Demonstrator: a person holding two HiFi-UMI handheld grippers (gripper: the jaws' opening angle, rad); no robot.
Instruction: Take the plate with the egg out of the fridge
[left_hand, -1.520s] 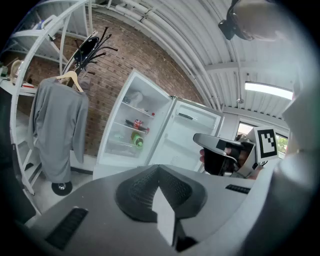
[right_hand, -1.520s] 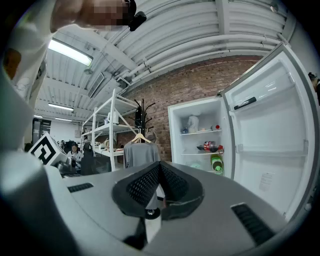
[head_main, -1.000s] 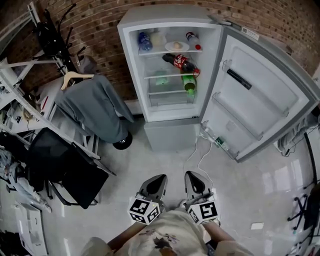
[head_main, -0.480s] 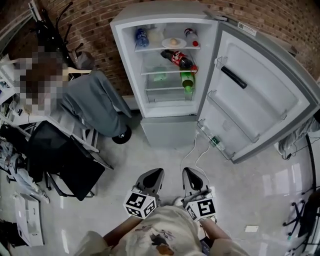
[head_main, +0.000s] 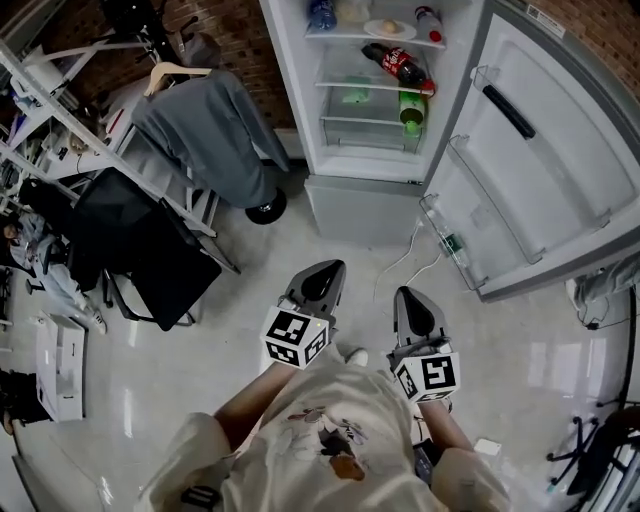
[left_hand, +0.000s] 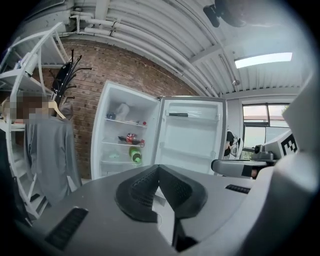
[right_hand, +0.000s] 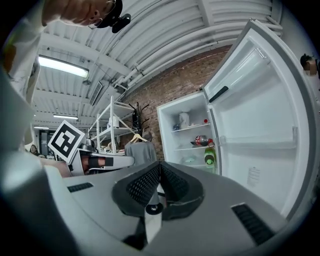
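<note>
Inside the fridge (head_main: 366, 206) sits the egg plate (head_main: 374, 31).

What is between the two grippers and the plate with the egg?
Head view: bare floor crossed by a white cable, then the fridge, its lower shelves holding a cola bottle and a green bottle.

A grey jacket (head_main: 210, 140) hangs on a wooden hanger (head_main: 172, 72) beside metal shelving (head_main: 60, 120).
</note>
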